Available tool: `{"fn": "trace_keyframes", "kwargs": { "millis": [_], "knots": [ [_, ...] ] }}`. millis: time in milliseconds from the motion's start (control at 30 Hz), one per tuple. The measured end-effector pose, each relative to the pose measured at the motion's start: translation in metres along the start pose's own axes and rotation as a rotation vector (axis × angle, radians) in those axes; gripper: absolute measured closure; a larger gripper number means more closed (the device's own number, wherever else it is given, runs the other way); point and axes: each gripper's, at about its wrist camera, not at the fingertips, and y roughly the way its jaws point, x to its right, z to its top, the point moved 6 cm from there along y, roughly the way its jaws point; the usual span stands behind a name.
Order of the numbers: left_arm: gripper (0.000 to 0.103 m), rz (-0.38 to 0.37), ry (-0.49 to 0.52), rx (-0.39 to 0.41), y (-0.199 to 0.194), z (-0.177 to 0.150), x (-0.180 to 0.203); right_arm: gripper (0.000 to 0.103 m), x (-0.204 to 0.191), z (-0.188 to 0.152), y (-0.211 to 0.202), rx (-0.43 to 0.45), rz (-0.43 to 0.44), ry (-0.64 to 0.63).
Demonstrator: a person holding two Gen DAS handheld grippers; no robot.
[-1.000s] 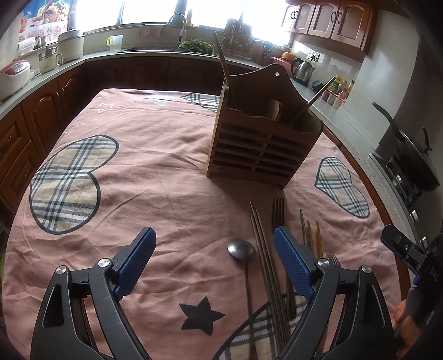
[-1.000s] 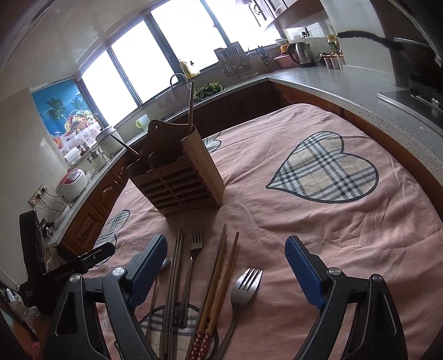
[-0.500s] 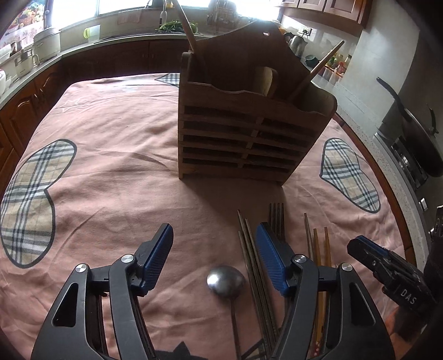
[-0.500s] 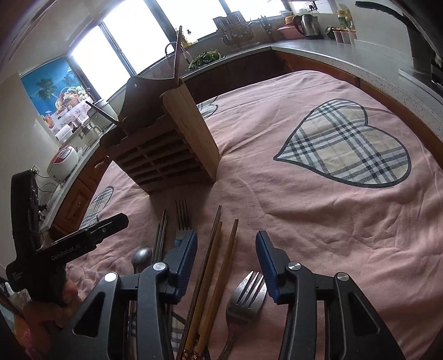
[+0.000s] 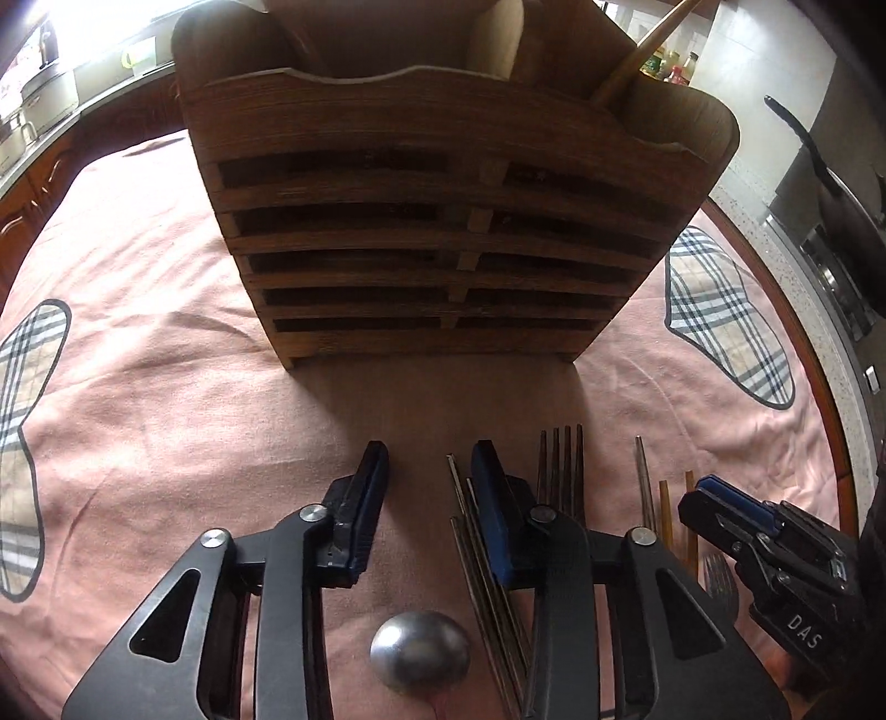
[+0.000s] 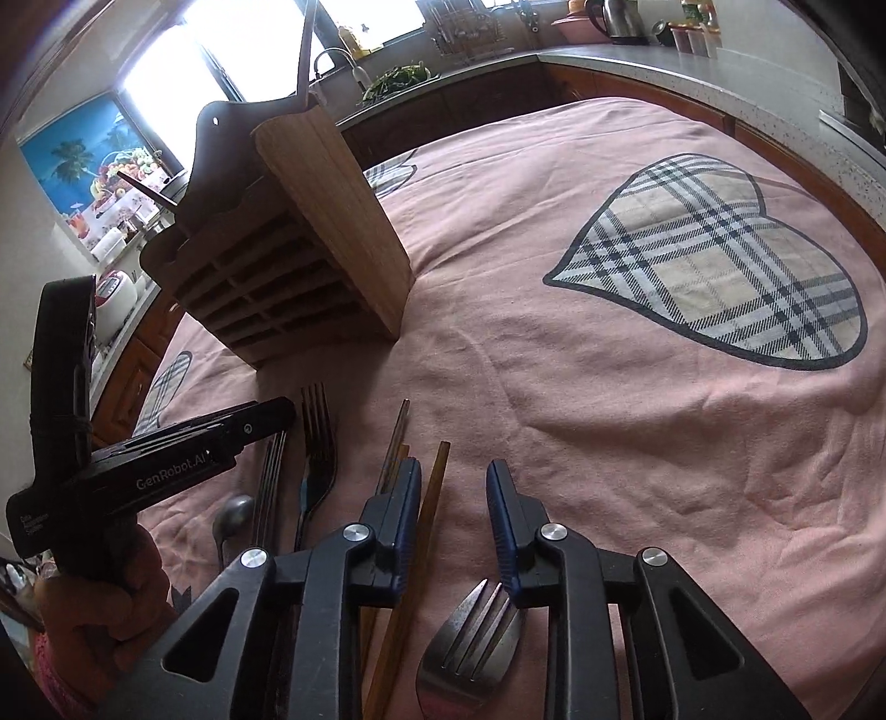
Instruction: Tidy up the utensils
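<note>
1. The utensils lie in a row on the pink cloth [image 6: 637, 443], near the slatted wooden holder [image 5: 443, 221]: a spoon [image 5: 420, 659], metal chopsticks [image 5: 476, 565], a fork [image 5: 562, 471], wooden chopsticks [image 6: 429, 509] and a second fork [image 6: 470, 637].
2. The left gripper [image 5: 429, 498] hovers just past the spoon bowl, jaws a little apart and holding nothing.
3. The right gripper [image 6: 454, 515] sits low over the second fork, jaws narrowly apart, also empty.
4. Lettering reads "GenRobot.AI" on the left gripper's side, and "DAS" on the right one.
5. Plaid hearts [image 6: 720, 260] pattern the cloth; a kettle [image 6: 620, 19] stands far off on the counter.
</note>
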Motion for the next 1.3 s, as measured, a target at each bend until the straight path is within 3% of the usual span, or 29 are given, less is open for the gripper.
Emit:
{"fn": "trace_keyframes", "kwargs": {
  "millis": [33,67,133,200,733,1300],
  "knots": [
    [0.094,-0.002,0.008,-0.001,0.001,0.0,0.002,0.08,0.0,0.0,0.001,-0.001,0.0,-0.002],
    [0.097,-0.007,0.017,-0.005,0.002,0.0,0.004,0.081,0.0,0.0,0.001,-0.001,-0.003,-0.006],
    [0.097,-0.001,0.039,0.004,0.002,-0.001,0.007,0.083,0.0,0.001,0.002,-0.003,-0.001,-0.006],
    [0.097,-0.013,0.044,0.009,0.002,-0.001,0.01,0.095,0.0,0.001,0.004,-0.008,-0.004,-0.006],
    [0.099,-0.122,-0.054,0.139,-0.075,-0.005,-0.015,0.096,-0.015,0.008,-0.037,0.082,0.058,-0.012],
    [0.099,-0.159,-0.098,0.278,-0.16,-0.03,-0.031,0.097,-0.035,0.009,-0.088,0.178,0.079,-0.038]
  ]
}}
